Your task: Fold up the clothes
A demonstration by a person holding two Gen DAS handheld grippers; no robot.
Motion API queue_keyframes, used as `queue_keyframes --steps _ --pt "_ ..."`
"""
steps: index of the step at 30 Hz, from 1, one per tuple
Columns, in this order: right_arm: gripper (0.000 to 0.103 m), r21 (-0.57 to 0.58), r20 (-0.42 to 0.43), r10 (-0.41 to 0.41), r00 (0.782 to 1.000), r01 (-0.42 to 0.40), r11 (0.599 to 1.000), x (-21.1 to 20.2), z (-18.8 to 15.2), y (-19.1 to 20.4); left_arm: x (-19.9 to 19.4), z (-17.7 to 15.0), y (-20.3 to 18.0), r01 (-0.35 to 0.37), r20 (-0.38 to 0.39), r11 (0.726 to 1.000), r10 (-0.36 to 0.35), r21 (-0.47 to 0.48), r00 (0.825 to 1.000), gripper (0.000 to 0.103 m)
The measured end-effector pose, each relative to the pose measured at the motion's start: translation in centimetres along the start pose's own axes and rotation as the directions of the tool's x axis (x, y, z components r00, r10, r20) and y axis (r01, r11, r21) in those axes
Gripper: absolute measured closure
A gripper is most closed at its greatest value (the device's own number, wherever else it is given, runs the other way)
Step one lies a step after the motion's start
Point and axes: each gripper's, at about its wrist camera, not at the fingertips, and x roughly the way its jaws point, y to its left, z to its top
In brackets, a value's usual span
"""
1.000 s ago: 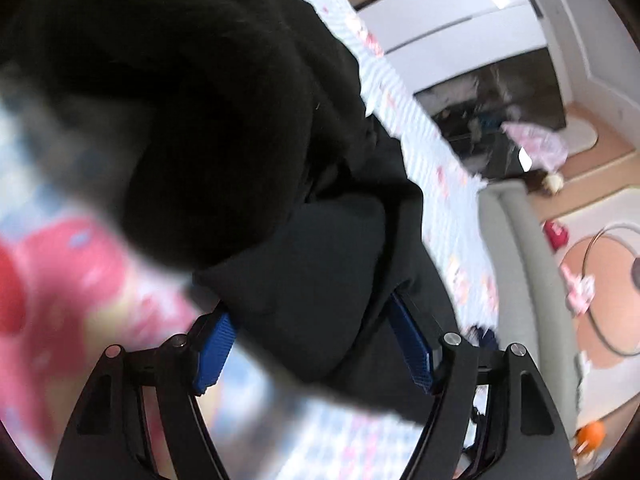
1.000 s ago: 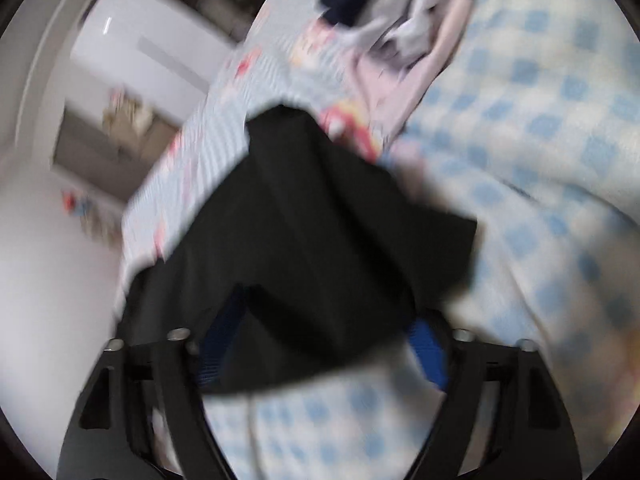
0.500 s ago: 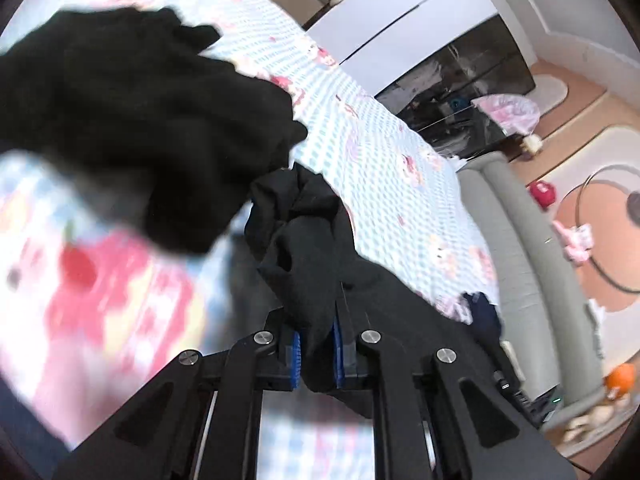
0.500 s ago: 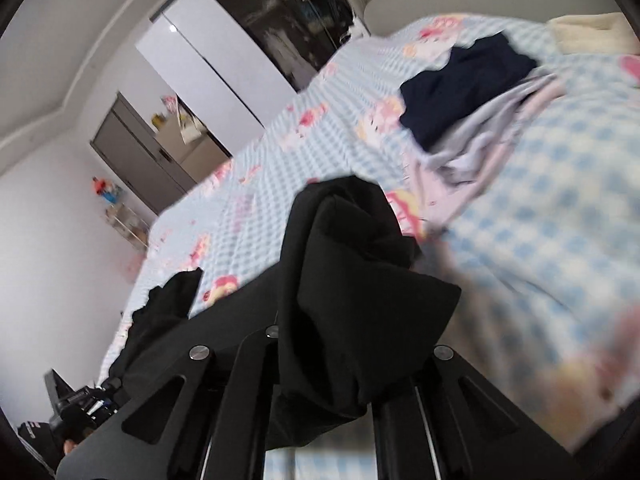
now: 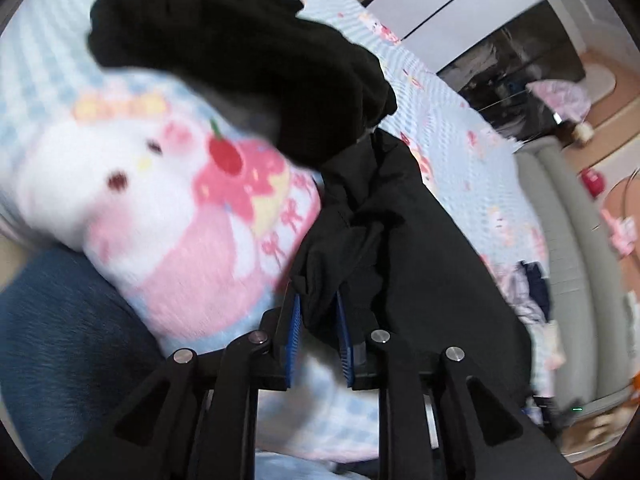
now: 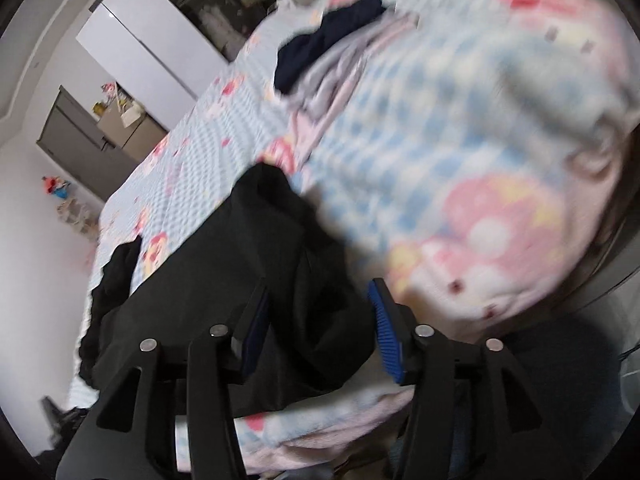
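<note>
A black garment stretches across the blue-check cartoon bedsheet. My left gripper is shut, with a bunched edge of this garment pinched between its blue pads. In the right wrist view the same black garment lies bunched between the fingers of my right gripper. Those fingers stand well apart, and the right pad is just clear of the cloth. A second black garment lies crumpled further up the bed; it also shows at the bed's left edge as a dark heap.
Blurred fleecy cartoon-print fabric and blue denim sit close on my near side. A pile of navy and lilac clothes lies at the far end of the bed. Beyond the bed are a grey sofa and white wardrobe doors.
My right gripper was shut on the black garment half a second ago; its fingers have since parted. The left gripper closed on the garment a second ago and still holds it, now nearer the fleecy fabric.
</note>
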Motion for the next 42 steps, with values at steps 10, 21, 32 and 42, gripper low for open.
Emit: queue_keyframes --steps 10,21,32,42 --pt "0.052 -0.314 0.1 0.04 0.994 -0.006 0.949 -4.4 -0.1 7.7 -0.9 1.8 -1.9 -0.049 0.037 0.939 0.039 0.341 0.999 0.059" --pt "0.052 -0.462 -0.184 0.089 0.979 -0.166 0.871 4.6 -6.7 13.8 4.3 2.5 -2.9 0.052 -0.153 0.867 0.029 0.495 0.988 0.103" --pt "0.052 -0.375 -0.159 -0.003 0.987 -0.057 0.925 5.6 -5.9 10.7 1.0 5.0 4.7 -0.097 -0.056 0.958 0.116 0.27 0.992 0.103" --pt "0.049 -0.413 -0.139 0.052 0.989 -0.106 0.905 4.5 -5.6 13.2 1.2 3.3 -3.5 -0.019 -0.033 0.836 0.044 0.548 0.998 0.042"
